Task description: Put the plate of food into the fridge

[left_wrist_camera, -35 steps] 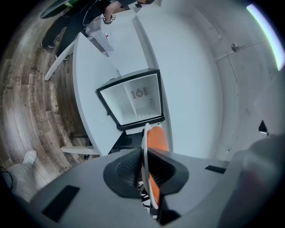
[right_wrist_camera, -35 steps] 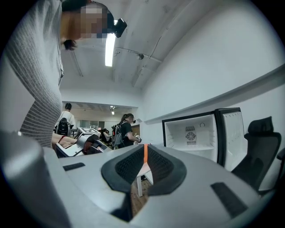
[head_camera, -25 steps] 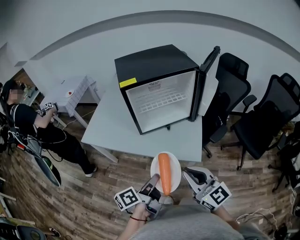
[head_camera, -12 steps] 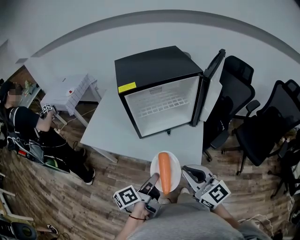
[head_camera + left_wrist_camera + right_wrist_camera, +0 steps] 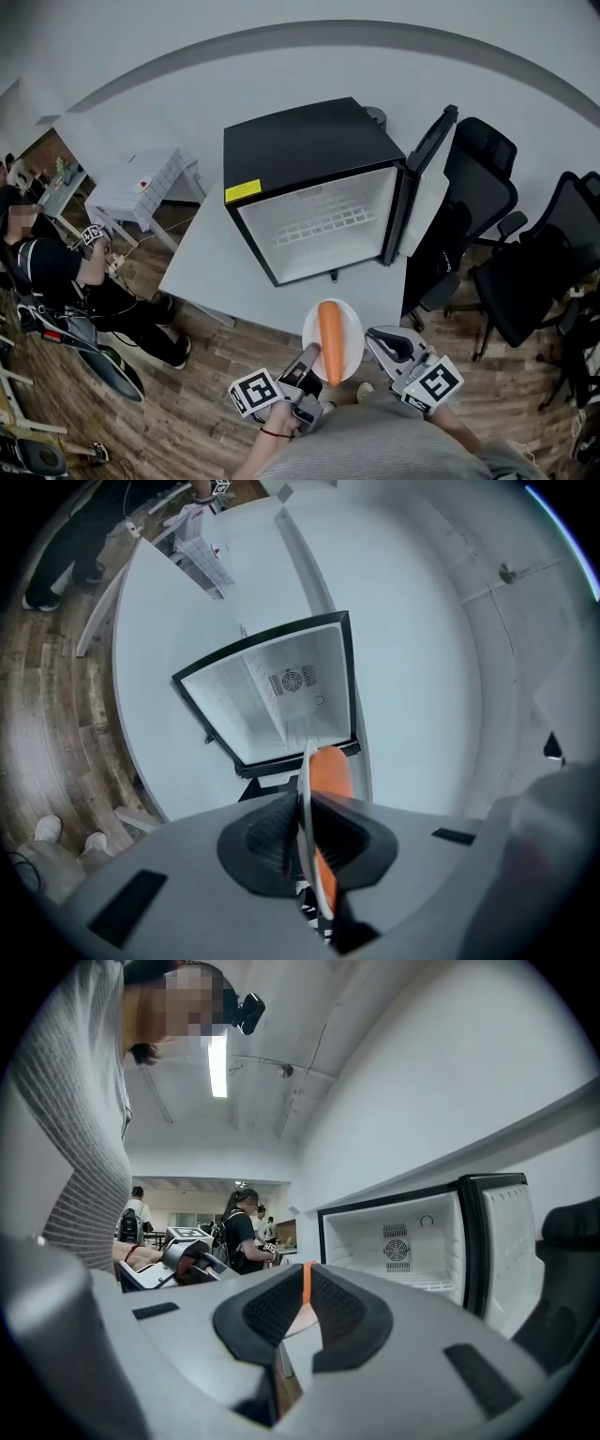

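Left gripper [image 5: 309, 359] clenched on plate [image 5: 353, 328] rim; right gripper [image 5: 379, 341] clenched on opposite rim. Plate carries carrot [image 5: 330, 343], held at desk [image 5: 211, 267] front edge, before open fridge [image 5: 309, 155].

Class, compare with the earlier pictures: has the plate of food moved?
Yes: in the head view the plate has come closer to the open fridge, further over the table.

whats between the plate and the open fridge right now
Only bare white table. In the head view nothing stands between the plate, which carries a carrot, and the opening of the fridge.
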`<state>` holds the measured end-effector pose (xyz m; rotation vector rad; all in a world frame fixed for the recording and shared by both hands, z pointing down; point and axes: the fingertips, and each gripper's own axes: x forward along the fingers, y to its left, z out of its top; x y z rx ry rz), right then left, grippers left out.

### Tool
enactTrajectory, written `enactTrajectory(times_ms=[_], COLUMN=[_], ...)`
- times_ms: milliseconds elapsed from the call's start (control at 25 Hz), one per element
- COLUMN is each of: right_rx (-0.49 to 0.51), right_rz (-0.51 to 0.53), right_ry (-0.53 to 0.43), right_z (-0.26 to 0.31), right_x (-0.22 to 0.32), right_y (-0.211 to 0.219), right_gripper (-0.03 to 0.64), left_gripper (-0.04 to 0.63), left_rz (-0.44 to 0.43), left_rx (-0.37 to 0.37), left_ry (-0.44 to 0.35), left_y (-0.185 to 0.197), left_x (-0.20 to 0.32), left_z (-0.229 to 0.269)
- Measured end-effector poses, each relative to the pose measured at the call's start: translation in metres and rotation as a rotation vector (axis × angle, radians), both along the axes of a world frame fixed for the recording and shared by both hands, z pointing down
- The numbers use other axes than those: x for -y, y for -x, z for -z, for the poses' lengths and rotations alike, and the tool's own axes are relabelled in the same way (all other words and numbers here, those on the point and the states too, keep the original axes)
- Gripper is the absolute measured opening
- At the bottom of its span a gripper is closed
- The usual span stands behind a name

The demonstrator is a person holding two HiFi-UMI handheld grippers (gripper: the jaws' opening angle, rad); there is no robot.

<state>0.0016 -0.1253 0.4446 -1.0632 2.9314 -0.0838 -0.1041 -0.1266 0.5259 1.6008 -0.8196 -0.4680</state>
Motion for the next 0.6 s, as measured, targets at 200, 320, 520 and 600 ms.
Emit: enactTrajectory(times_ms=[200,320,520,600], right_rx=[0.003,0.008,0.007,0.006], right_rz=[-0.011,-0.011,0.0,0.006], right_ry=[0.009,0.018,0.027,0.025], right_z=[-0.005,-0.007,-0.008,-0.007], right_x=[0.013,0.017,0.021,0.022], right_y=[-0.01,-0.014,-0.015,-0.016], right_gripper=[0.015,0.015,0.015,0.015], left_gripper=[0.034,0.034,0.034,0.034], left_rz=[0.016,0.022,0.031,0.029], left_rx=[0.002,0.006,-0.023,0.002], left_ry=[0.014,0.019,0.025,0.034], left_y=[-0.007,-0.009,-0.015,-0.013], left_x=[0.007,0.009,0.014,0.017], left_z=[-0.005,-0.007,-0.005,-0.01])
